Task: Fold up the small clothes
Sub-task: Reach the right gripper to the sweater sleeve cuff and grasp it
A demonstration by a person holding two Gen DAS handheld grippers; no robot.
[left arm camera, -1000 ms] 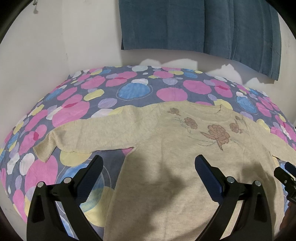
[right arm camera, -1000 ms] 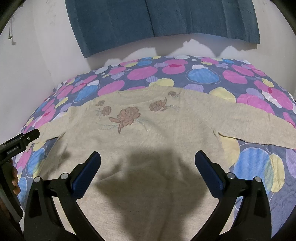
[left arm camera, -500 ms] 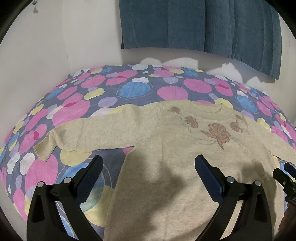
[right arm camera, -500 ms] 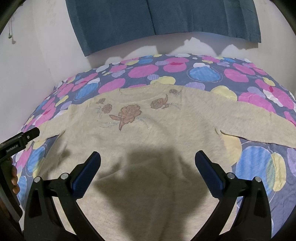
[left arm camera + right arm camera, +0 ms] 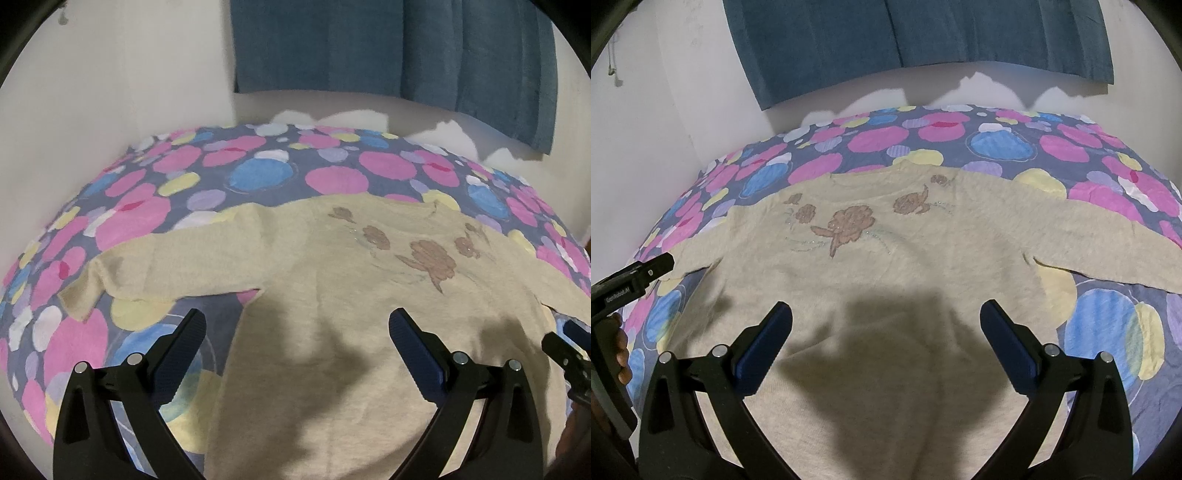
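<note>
Both grippers, left gripper (image 5: 295,332) and right gripper (image 5: 886,325), hang with jaws spread wide, holding nothing, above my beige sweater (image 5: 886,266), which lies flat, sleeves outstretched, on the spotted bedspread (image 5: 1108,317) beneath a blue curtain (image 5: 905,37).

A beige knit sweater (image 5: 332,295) with brown embroidered flowers (image 5: 849,223) is lying flat, front up, both sleeves spreading outward, neckline pointing toward the far wall.

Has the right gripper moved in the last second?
Yes, slightly. In the right wrist view, the beige sweater and blue curtain sit marginally lower and rightward, suggesting the right gripper tilted up and leftward.
</note>
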